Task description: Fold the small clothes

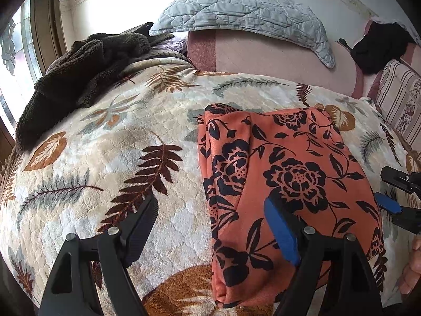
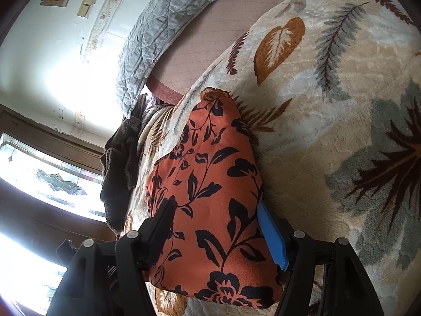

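An orange garment with a black flower print (image 1: 284, 173) lies folded into a neat rectangle on a leaf-patterned blanket (image 1: 105, 152). My left gripper (image 1: 210, 210) is open above the garment's left edge, its blue-padded right finger (image 1: 281, 231) over the cloth. In the right wrist view the same garment (image 2: 210, 197) fills the gap of my right gripper (image 2: 215, 218), which is open; its jaws straddle the cloth's near end without closing on it. The right gripper also shows at the right edge of the left wrist view (image 1: 392, 197).
A dark brown fleece garment (image 1: 79, 79) lies heaped at the blanket's far left. A grey quilted pillow (image 1: 236, 13) leans on a pink cushion (image 1: 276, 58) behind. A black item (image 1: 379, 44) and a striped cushion (image 1: 400, 97) sit at the far right. A window (image 2: 39, 184) is to the left.
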Demonstrator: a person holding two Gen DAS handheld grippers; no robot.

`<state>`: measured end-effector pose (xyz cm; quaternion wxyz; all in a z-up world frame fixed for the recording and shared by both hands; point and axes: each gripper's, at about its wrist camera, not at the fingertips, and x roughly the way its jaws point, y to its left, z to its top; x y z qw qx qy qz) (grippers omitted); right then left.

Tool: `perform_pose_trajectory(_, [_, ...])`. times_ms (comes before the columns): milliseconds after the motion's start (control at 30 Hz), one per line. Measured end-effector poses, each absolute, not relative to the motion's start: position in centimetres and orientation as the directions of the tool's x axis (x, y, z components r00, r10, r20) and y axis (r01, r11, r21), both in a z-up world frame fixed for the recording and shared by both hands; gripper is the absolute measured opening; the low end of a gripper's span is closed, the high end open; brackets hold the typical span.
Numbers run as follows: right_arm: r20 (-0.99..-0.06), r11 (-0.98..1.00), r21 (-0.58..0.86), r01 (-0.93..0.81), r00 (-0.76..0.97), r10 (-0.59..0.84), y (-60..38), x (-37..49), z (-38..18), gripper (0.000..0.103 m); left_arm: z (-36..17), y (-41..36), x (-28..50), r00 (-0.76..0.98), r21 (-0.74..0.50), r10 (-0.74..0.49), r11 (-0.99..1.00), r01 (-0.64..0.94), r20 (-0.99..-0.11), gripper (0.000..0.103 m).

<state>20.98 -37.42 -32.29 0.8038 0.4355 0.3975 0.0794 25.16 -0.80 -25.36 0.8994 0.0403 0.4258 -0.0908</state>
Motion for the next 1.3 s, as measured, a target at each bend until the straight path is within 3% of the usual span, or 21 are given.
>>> perform_pose_trajectory(633, [-0.582, 0.579, 0.776, 0.249, 0.635, 0.508, -37.8, 22.5, -33.7, 0.074, -27.1, -0.3, 26.5, 0.484, -0.184, -0.289, 0.950, 0.253, -0.826, 0.083])
perform_pose_trajectory(833, [-0.570, 0.560, 0.788, 0.257, 0.650, 0.503, -38.6, 22.4, -33.6, 0.074, -28.2, 0.3, 27.2, 0.341, -0.372, -0.458, 0.882, 0.287, -0.821, 0.083])
perform_pose_trajectory(1300, [-0.581, 0.518, 0.805, 0.290, 0.562, 0.589, -36.7, 24.1, -36.7, 0.077, -30.8, 1.9, 28.3, 0.197, -0.631, -0.654, 0.756, 0.171, -0.730, 0.082])
